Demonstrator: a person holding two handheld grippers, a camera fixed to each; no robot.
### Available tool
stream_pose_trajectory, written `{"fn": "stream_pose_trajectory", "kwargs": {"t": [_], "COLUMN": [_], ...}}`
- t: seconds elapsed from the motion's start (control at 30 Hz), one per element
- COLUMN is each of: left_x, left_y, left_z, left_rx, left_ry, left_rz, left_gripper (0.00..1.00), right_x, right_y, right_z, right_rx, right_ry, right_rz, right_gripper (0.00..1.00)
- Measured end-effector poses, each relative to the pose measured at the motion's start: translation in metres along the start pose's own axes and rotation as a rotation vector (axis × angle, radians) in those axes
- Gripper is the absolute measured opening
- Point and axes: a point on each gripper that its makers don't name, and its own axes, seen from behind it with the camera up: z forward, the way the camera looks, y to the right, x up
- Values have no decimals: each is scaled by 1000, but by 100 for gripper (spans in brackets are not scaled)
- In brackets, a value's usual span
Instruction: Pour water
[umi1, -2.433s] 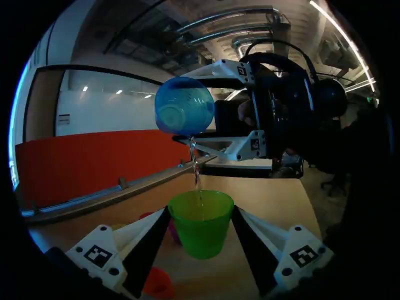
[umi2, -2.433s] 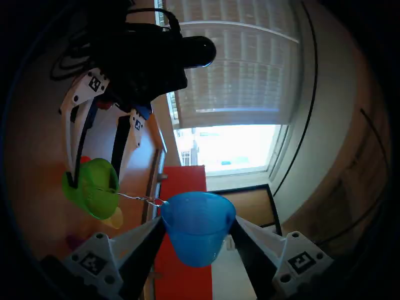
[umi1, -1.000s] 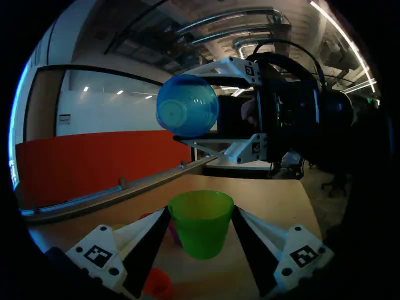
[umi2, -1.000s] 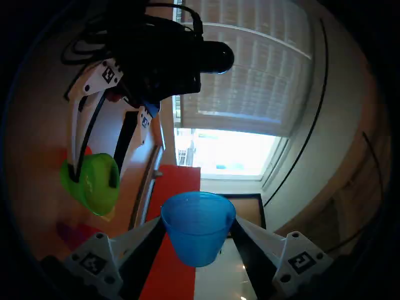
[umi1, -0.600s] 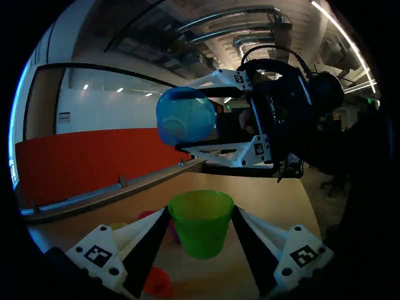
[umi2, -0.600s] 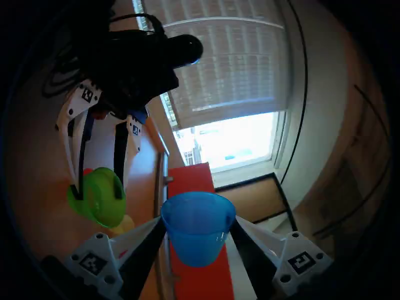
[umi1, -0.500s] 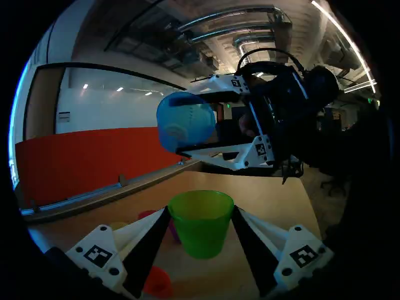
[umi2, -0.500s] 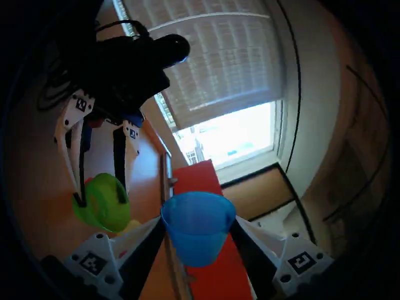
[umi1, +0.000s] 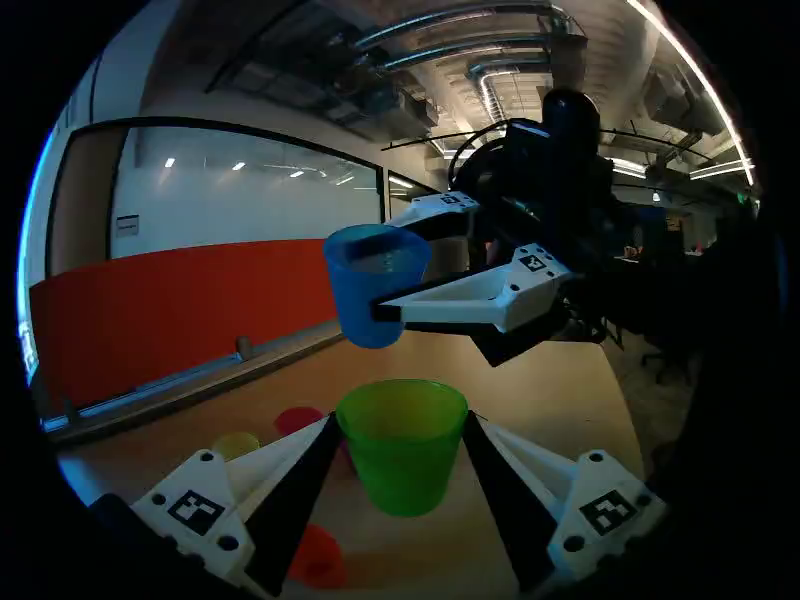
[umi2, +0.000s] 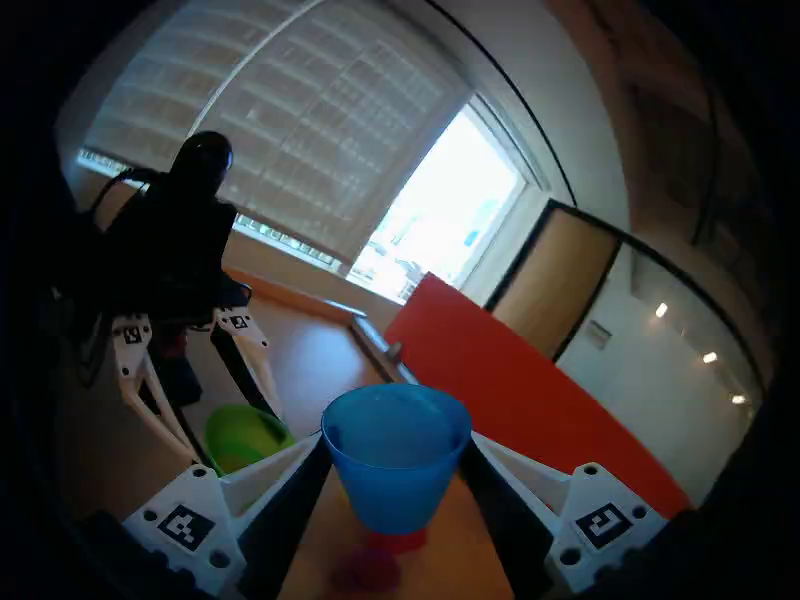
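Note:
My left gripper (umi1: 402, 460) is shut on a green cup (umi1: 403, 455), held upright above the wooden table (umi1: 560, 400). Beyond and above it hangs a blue cup (umi1: 372, 283), close to upright, pinched by the right gripper (umi1: 395, 270), whose white fingers (umi1: 470, 300) reach in from the right. In the right gripper view the right gripper (umi2: 396, 475) is shut on the blue cup (umi2: 396, 468). The green cup (umi2: 243, 435) sits lower left there, between the left gripper's fingers (umi2: 150, 395). No water stream shows.
Small cups stand on the table: red (umi1: 298, 420), yellow (umi1: 236, 444) and another red (umi1: 318, 556) in the left gripper view, red (umi2: 397, 541) and purple (umi2: 365, 572) in the right gripper view. An orange partition (umi1: 170, 310) runs along the table's far edge.
The water stream from the blue cup into the green one has stopped. The right gripper has turned the blue cup from tipped sideways back to nearly upright. The green cup has stayed put.

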Motion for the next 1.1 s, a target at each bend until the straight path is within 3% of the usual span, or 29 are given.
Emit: {"fn": "stream_pose_trajectory", "kwargs": {"t": [0.2, 0.5, 1.1], "left_x": [-6, -21, -68], "left_y": [1, 1, 6], "left_z": [2, 5, 16], "left_rx": [-7, -19, -59], "left_ry": [-27, -83, -242], "left_rz": [-3, 5, 12], "left_gripper": [88, 88, 87], "right_x": [-14, -47, -108], "right_y": [-14, -16, -41], "right_z": [-3, -6, -1], "right_rx": [76, 117, 208], "right_ry": [-23, -101, -249], "right_rz": [176, 320, 379], "right_gripper": [89, 89, 89]}}
